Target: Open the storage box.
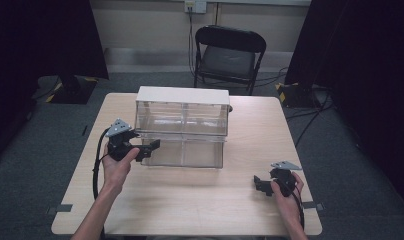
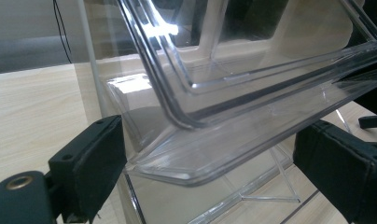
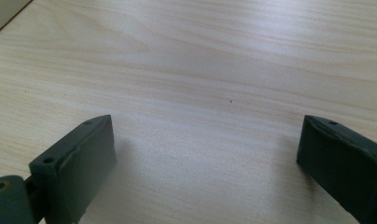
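At frame centre on the light wooden table (image 1: pixel 190 200) stood a clear plastic two-tier drawer box (image 1: pixel 182 127). The left gripper (image 1: pixel 149 146) gaped around its lower drawer's corner; the right gripper (image 1: pixel 260 184), lower right, rested apart.

We take this for a lab or test room: a bare wooden table (image 1: pixel 190 195) at centre on grey carpet (image 1: pixel 40 165), black curtains (image 1: pixel 370 60) at both sides, a folding chair (image 1: pixel 229 52) at top centre, and cables (image 1: pixel 310 117) trailing at right.
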{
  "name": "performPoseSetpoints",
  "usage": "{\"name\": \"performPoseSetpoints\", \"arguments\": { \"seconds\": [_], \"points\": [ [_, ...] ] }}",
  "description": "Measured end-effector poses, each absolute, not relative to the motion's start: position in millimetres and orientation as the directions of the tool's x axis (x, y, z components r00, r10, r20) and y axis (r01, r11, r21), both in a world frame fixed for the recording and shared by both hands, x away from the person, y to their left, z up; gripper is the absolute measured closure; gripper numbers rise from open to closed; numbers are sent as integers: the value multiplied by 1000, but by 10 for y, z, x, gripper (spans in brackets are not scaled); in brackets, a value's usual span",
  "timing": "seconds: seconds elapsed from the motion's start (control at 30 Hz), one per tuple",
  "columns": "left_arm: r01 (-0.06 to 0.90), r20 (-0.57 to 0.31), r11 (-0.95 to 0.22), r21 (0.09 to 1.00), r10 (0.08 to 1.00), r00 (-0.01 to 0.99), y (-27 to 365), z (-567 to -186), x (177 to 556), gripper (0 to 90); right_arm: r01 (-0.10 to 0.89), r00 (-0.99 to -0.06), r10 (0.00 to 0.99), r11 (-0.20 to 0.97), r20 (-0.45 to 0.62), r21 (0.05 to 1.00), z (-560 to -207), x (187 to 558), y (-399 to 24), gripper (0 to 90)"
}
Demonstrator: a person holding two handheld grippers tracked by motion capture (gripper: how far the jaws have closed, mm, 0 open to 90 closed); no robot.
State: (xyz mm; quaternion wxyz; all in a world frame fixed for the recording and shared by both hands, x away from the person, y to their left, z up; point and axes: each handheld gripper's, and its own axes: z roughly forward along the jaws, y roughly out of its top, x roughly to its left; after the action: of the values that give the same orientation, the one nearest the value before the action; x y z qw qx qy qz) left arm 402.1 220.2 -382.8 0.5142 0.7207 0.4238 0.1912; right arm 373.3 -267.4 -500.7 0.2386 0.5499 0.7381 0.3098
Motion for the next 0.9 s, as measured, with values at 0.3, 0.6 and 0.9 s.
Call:
{"name": "performPoseSetpoints", "arguments": {
  "seconds": [0.3, 0.6, 0.9],
  "points": [
    [417, -170, -102, 903, 808, 564, 2196, -3829, 4019, 94, 664, -280, 960, 203, -12, 720, -5007, 3733, -2673, 37],
    [417, -156, -123, 901, 805, 573, 2216, -3822, 4022, 99, 664, -282, 959, 203, -11, 720, -5007, 3733, -2674, 37],
    [416, -157, -121, 901, 805, 572, 2214, -3823, 4021, 99, 664, -282, 959, 203, -11, 720, -5007, 3733, -2674, 37]
  ]
}}
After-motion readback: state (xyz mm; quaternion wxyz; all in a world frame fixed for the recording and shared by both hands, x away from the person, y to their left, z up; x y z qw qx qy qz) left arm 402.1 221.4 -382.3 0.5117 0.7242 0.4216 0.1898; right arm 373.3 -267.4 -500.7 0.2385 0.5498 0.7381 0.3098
